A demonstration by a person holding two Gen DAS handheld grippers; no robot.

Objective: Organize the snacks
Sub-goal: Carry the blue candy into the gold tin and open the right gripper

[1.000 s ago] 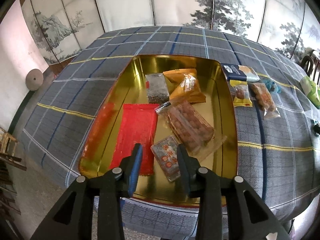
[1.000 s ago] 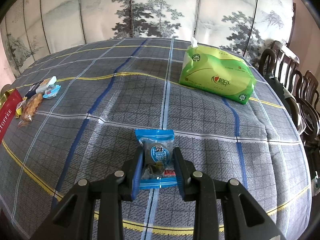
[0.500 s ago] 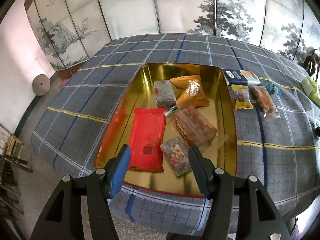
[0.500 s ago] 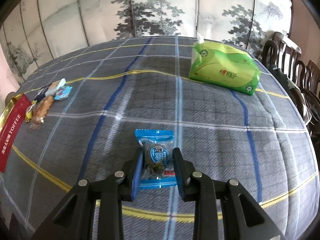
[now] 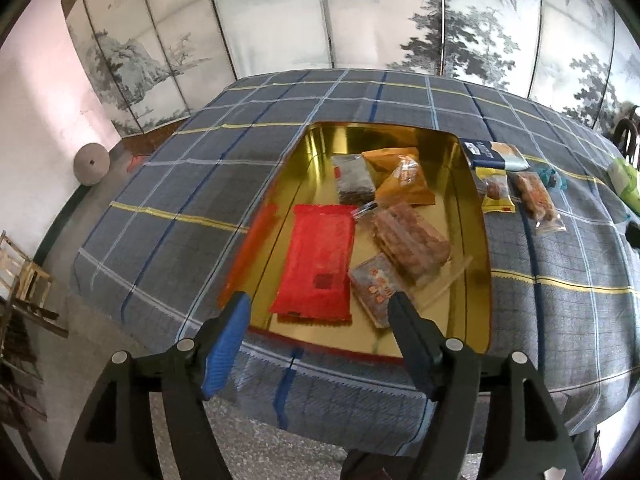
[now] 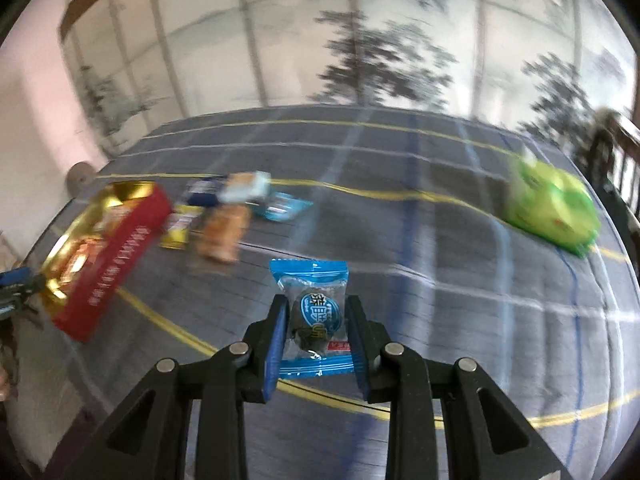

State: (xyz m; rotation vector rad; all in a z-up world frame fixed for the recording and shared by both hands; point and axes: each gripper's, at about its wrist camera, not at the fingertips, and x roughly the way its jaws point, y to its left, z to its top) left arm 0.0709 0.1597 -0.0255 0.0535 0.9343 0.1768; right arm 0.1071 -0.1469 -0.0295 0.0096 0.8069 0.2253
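Observation:
A gold-lined tin (image 5: 332, 148) with red outer walls (image 6: 120, 248) sits on the plaid tablecloth. Inside lie a red packet (image 5: 320, 264), a clear pack of brown biscuits (image 5: 412, 240), a small orange-printed packet (image 5: 376, 284), an orange bag (image 5: 404, 184) and a dark packet (image 5: 352, 180). My left gripper (image 5: 320, 312) hangs above the tin's near edge, its jaws opening with nothing between them. My right gripper (image 6: 316, 328) is shut on a blue wrapped candy (image 6: 316, 312), lifted above the cloth. Several loose snacks (image 6: 224, 224) lie beside the tin.
A green tissue pack (image 6: 552, 208) rests at the far right of the table. Loose snacks (image 5: 516, 188) lie right of the tin in the left wrist view. Painted folding screens stand behind. Wooden chairs (image 6: 616, 152) line the right side; floor shows below the near table edge.
The left jaws have spread wide and pulled back from the tin. The right gripper has swung left with the blue candy, bringing the tin and loose snacks into its view.

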